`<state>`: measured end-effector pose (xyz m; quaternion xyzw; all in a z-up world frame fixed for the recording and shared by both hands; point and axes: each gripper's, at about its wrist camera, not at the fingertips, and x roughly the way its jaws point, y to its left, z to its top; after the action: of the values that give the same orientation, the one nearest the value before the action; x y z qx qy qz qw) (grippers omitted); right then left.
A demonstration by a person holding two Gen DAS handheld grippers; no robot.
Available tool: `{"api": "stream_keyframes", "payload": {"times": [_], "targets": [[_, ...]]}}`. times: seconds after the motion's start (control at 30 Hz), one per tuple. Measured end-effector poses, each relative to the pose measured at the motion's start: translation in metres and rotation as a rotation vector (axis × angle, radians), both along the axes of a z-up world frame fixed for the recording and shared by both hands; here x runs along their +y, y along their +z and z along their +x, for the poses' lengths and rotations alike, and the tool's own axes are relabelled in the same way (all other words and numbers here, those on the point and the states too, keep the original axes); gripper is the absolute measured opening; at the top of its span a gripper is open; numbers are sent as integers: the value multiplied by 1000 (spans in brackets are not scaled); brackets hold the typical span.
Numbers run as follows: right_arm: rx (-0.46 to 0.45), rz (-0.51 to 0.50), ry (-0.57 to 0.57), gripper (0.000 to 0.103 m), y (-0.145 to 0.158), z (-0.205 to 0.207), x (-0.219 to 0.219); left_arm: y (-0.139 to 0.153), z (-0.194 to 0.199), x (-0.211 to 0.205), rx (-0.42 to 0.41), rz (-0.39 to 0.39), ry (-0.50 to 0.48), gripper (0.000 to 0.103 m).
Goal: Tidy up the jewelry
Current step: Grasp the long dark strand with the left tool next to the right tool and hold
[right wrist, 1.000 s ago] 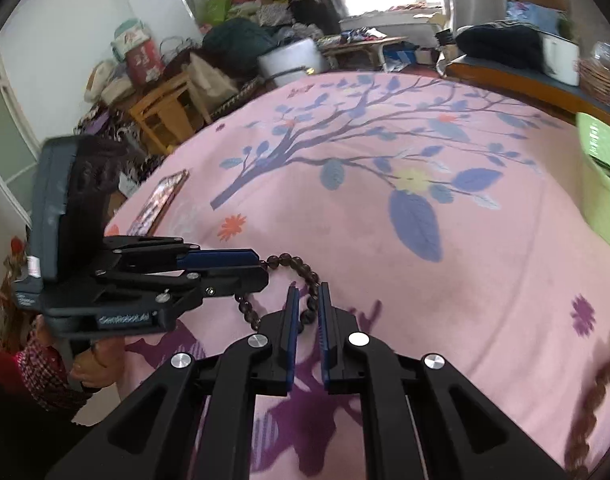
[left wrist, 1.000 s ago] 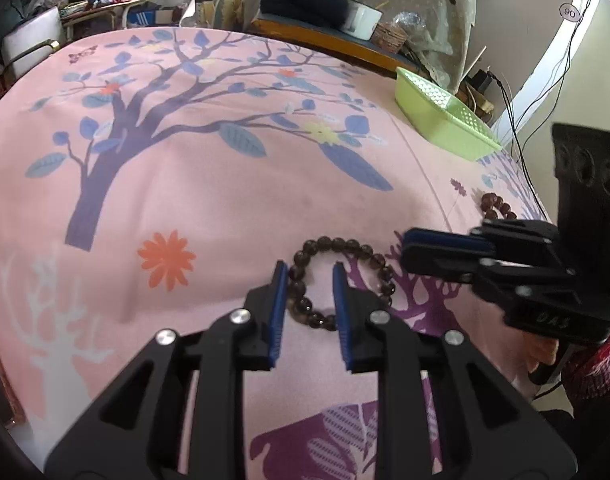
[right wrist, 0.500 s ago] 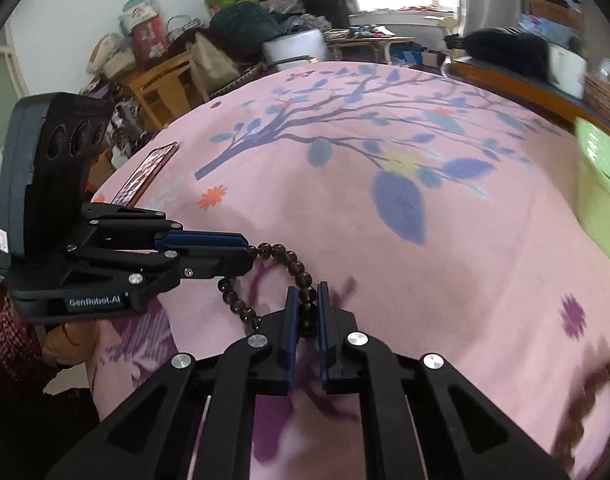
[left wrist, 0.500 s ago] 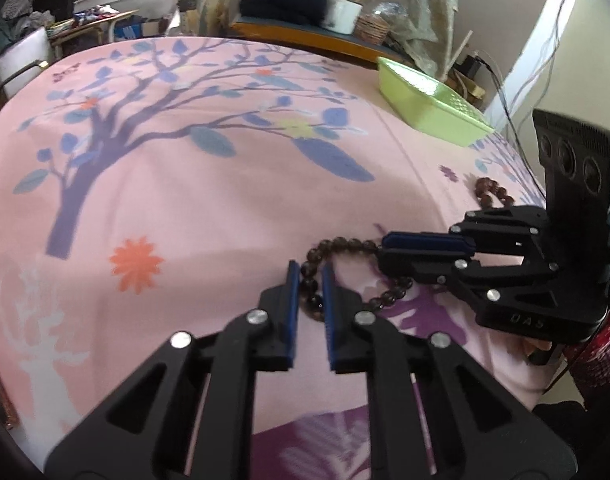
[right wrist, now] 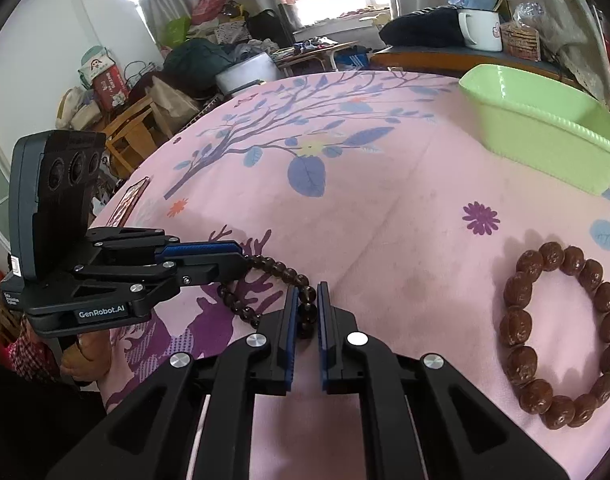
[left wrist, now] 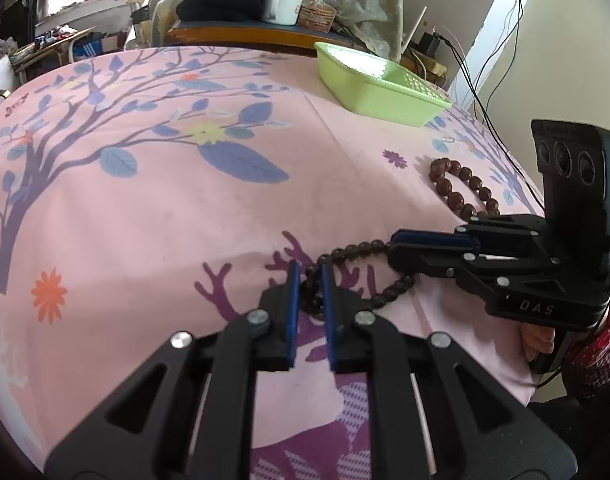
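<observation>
- A dark small-bead bracelet (left wrist: 357, 276) of glossy brown-black round beads is seen stretched into a loop over the purple print of the pink bedsheet (left wrist: 185, 208), at about 6 o'clock of the left wrist view.
- A second bracelet, the large-bead bracelet (right wrist: 561, 332), reddish-brown with wrinkled nut-like beads, is laid flat in a ring on the sheet at 4 o'clock of the right wrist view, well apart from both grippers.
- A green tray (right wrist: 545, 132) is set on the sheet at 2 o'clock; its inside is only partly shown.
- The full ring of the large-bead bracelet is given by the right wrist view only; in the left wrist view it is partly hidden behind the right gripper's body.
- The left gripper (left wrist: 308, 284) is nearly closed, its blue pads pinched on one end of the small-bead bracelet.
- The right gripper (right wrist: 305, 304) is clamped on the opposite end; the pads seem to press the beads, though glare blurs the contact.
</observation>
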<state>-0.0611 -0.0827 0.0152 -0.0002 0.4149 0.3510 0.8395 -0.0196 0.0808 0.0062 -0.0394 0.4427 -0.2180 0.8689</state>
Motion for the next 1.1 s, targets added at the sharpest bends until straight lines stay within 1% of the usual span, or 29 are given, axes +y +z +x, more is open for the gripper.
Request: {"api": "stream_keyframes", "payload": {"times": [0.13,0.23,0.33,1.1], "targets": [[-34,-46,-5,0,2,-4,7,0,0,0,-4,7,-1,11],[-47,-66,-5,0,2,-5,9,-1,0,0,-1,-1,-1,11],[-44,-62,-6,0,2,-6,9,-1,1,0,2,-11,1,11],[-37,-52,-8,0,1,-6,8,-1,0,2,2,-14,0,11]]}}
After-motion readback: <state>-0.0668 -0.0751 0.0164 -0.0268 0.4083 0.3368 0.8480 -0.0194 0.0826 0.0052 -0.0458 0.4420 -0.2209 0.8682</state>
